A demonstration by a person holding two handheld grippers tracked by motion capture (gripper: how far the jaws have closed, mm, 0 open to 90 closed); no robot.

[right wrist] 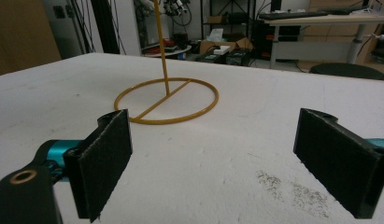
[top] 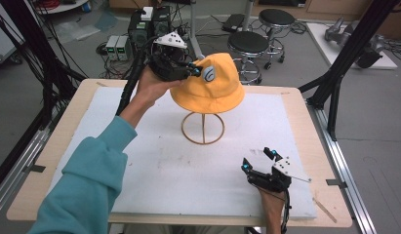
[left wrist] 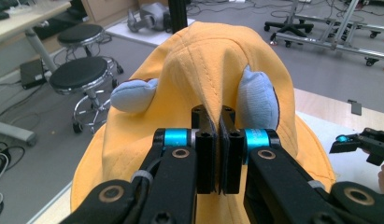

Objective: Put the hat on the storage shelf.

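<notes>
An orange bucket hat (top: 215,84) with two pale blue ears sits on top of a thin gold stand (top: 203,127) at the middle of the white mat. My left gripper (top: 194,69) is at the hat's upper left side, shut on a fold of the crown fabric (left wrist: 216,100) between the two blue ears (left wrist: 133,94). My right gripper (top: 259,161) rests low over the mat at the front right, open and holding nothing. Its view looks across the mat at the stand's ring base (right wrist: 166,101), well ahead of its wide-apart jaws.
The white mat (top: 139,161) covers a wooden table (top: 312,126). Black stools (top: 248,44) and electronics boxes stand on the floor beyond the far edge. Black frame posts flank the table on both sides.
</notes>
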